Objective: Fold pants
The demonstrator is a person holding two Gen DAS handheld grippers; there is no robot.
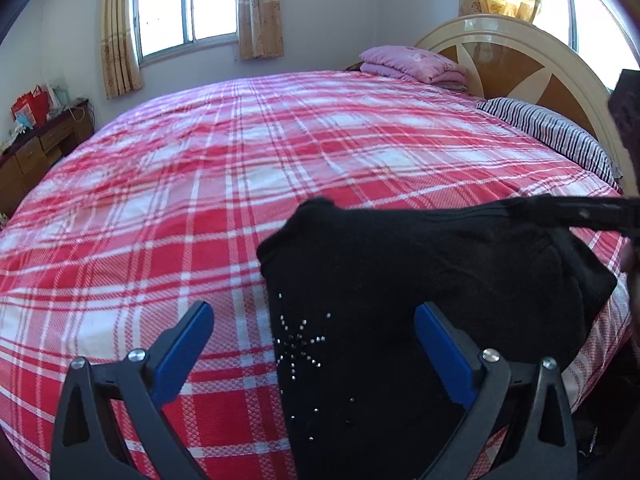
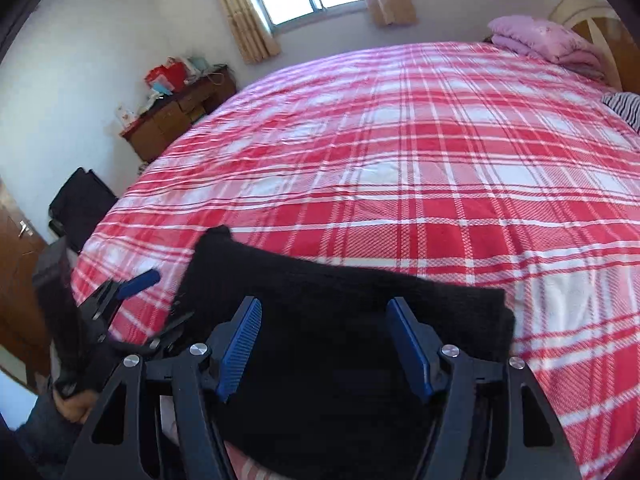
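Black pants (image 1: 400,300) with a small rhinestone pattern lie folded near the front edge of the bed, also seen in the right wrist view (image 2: 340,320). My left gripper (image 1: 314,316) is open and empty, its blue pads hovering over the pants' left edge. My right gripper (image 2: 324,312) is open and empty above the pants. The right gripper's dark arm (image 1: 580,212) crosses the pants' far edge in the left wrist view. The left gripper (image 2: 140,284) shows at the left of the right wrist view.
The bed has a red and white plaid cover (image 1: 240,180). A pink folded quilt (image 1: 412,64) and a striped pillow (image 1: 552,132) lie by the headboard (image 1: 520,60). A wooden dresser (image 2: 180,112) stands at the far left wall, and a black bag (image 2: 80,204) sits beside the bed.
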